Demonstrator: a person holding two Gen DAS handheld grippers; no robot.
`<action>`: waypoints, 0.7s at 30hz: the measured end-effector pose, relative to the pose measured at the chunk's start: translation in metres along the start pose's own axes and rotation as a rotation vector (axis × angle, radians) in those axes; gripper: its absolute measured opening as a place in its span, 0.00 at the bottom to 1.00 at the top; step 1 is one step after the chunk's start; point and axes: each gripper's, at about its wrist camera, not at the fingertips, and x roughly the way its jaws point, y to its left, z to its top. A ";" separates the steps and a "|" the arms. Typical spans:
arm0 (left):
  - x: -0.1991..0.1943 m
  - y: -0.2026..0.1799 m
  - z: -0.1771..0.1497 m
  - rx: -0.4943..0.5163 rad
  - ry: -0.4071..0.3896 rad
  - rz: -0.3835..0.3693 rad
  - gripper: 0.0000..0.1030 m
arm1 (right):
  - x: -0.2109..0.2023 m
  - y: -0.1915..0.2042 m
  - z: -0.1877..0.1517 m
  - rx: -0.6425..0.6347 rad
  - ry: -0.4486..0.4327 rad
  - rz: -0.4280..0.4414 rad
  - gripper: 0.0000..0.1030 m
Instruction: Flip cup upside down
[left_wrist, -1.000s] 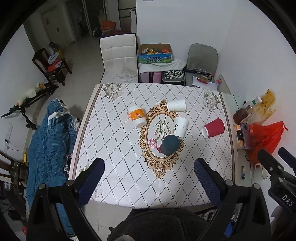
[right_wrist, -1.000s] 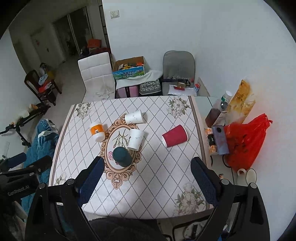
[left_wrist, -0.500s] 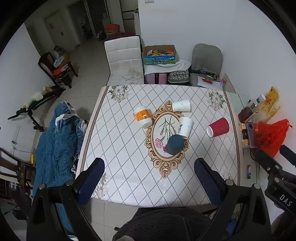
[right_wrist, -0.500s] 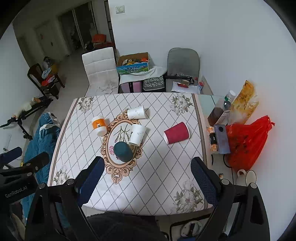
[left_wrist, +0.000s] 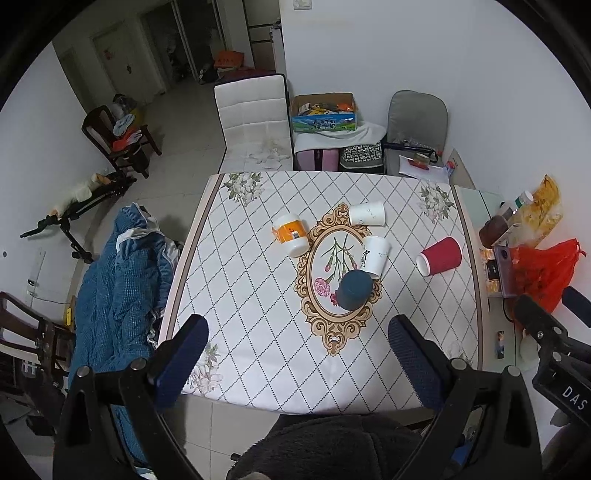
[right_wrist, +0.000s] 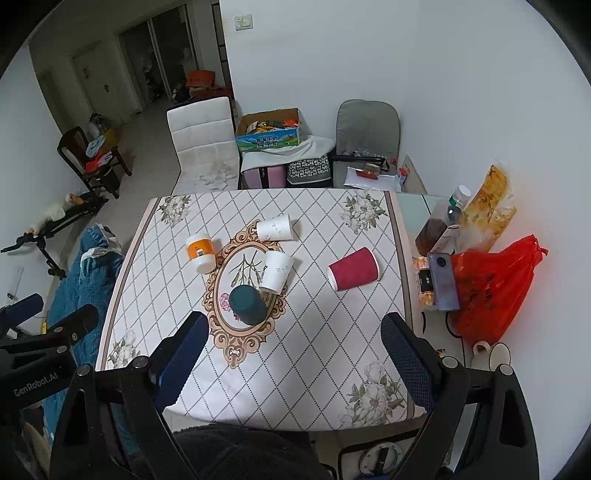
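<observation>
Both my grippers are spread wide and empty, high above the table (right_wrist: 258, 391). From my right gripper (right_wrist: 291, 354), the red cup (right_wrist: 354, 268) lies on its side at about one o'clock, mouth toward me. My left gripper (left_wrist: 295, 358) sees it (left_wrist: 439, 256) near two o'clock. I'd descend, pinch its middle across the wall, lift, then rotate the mouth downward.
</observation>
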 end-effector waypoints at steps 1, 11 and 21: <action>0.000 0.000 0.000 -0.002 0.000 0.000 0.97 | 0.000 0.000 0.000 -0.001 0.002 0.003 0.94; -0.003 -0.001 -0.005 0.009 0.002 -0.003 0.97 | 0.000 0.004 -0.005 -0.012 0.014 0.020 0.94; -0.003 -0.004 -0.013 0.015 0.006 -0.008 0.97 | 0.000 0.004 -0.010 -0.010 0.028 0.030 0.94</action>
